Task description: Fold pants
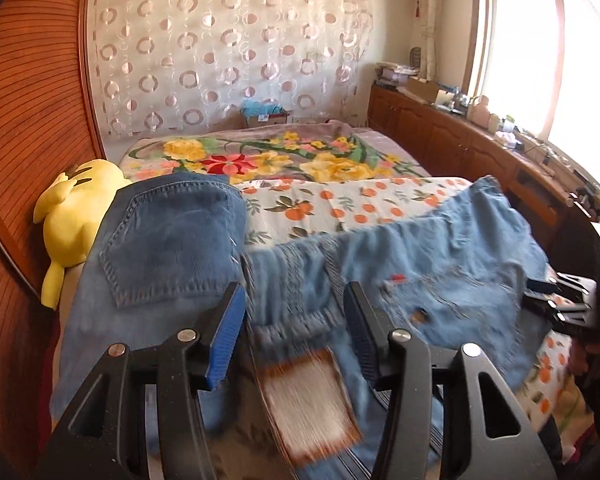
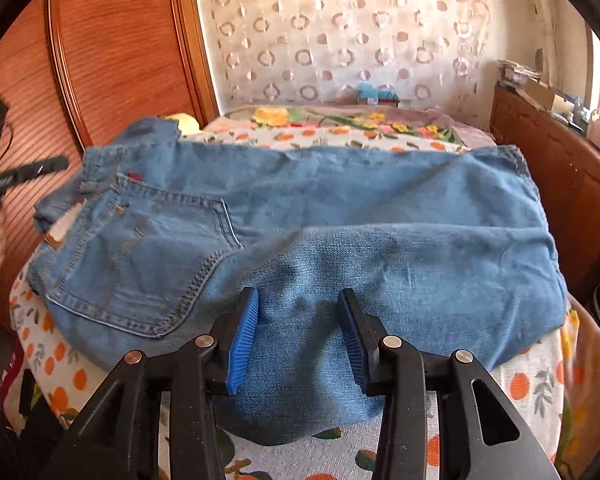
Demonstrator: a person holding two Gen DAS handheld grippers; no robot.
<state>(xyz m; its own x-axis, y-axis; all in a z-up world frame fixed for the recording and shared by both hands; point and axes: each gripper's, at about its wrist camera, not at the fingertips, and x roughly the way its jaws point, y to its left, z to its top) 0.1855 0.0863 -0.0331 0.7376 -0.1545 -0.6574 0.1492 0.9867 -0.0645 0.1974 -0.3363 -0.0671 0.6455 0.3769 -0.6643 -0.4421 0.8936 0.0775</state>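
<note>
A pair of faded blue denim pants (image 2: 300,240) lies folded across the near end of a bed, on an orange-printed white sheet (image 2: 520,392), its length running from the bed's left edge almost to the right edge. The waistband with its tan leather patch (image 1: 308,404) and a stitched back pocket (image 2: 140,260) sit toward the left edge.

The left black gripper with blue ribbed pads (image 1: 296,332) hangs just above the waistband end, its jaws standing apart with the patch and denim showing in the gap; the pads press on nothing. The right black gripper with blue ribbed pads (image 2: 298,340) hovers over the near fold of the pants, close to the bed's near edge, jaws likewise apart and empty, cloth lying beneath the gap.

Beyond the pants a floral blanket (image 1: 268,156) covers the far half of the bed. A yellow plush toy (image 1: 76,220) rests at the left edge against a reddish wooden panel (image 1: 32,120).
</note>
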